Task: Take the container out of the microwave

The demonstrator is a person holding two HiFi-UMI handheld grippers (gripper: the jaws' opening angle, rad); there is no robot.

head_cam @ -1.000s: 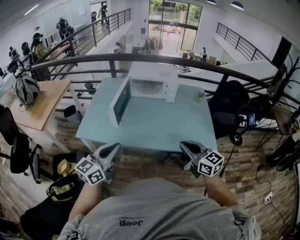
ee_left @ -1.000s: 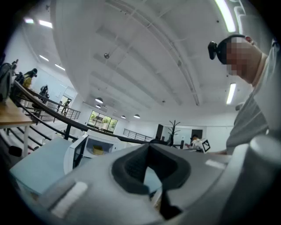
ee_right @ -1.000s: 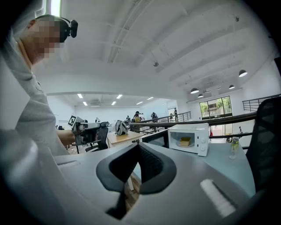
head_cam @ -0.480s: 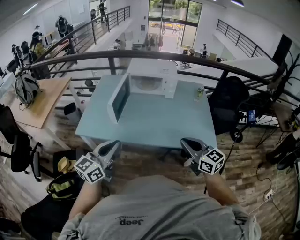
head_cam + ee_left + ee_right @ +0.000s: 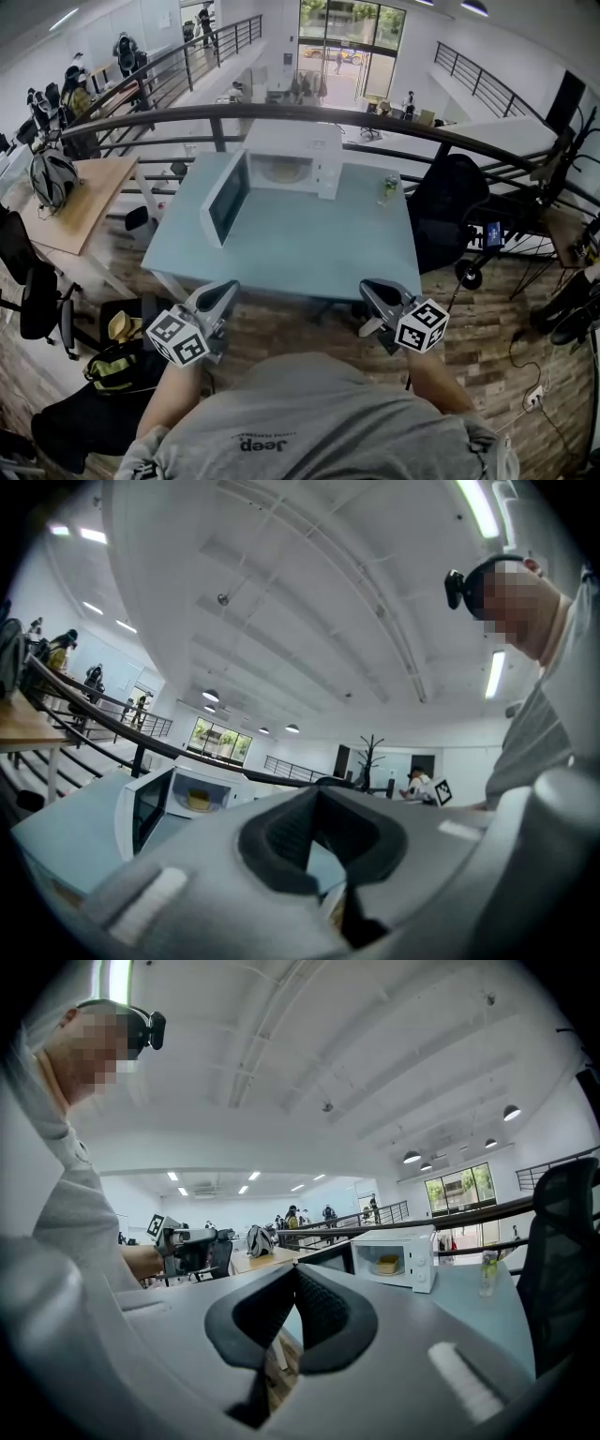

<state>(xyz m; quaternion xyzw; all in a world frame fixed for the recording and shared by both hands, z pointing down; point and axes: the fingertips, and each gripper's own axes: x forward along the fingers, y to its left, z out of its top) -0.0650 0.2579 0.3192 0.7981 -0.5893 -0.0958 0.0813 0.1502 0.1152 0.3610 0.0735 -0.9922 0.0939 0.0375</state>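
L gripper (image 5: 225, 289) is showing its jaws closed, pad tips meeting in the left gripper view (image 5: 317, 791), nothing sitting between them; R gripper (image 5: 370, 286) is likewise pressed together and empty, tips touching in the right gripper view (image 5: 295, 1267); both are pointing level toward the table (image 5: 300, 253), hanging just short of its near edge, touching nothing.

Container (image 5: 281, 172), yellowish, is sitting inside the microwave (image 5: 323, 141) at the table's far side, well apart from both grippers; also showing in the gripper views (image 5: 198, 802) (image 5: 386, 1265); microwave door (image 5: 225, 199) is standing open, swung out to the left.

Vs 1 s ago: microwave, table and bottle (image 5: 390, 187) are sitting a bit further left in the head view; grippers are holding about the same spots in frame, jaws unchanged; container not moved, door same.

Table is pale blue w/ only the microwave and small bottle on it; black office chair (image 5: 450, 211) is standing at its right; curved dark railing (image 5: 328, 114) is running behind; wooden desk (image 5: 80, 202) at left; wood-plank floor (image 5: 487, 328); large bright hall w/ windows at the far end.
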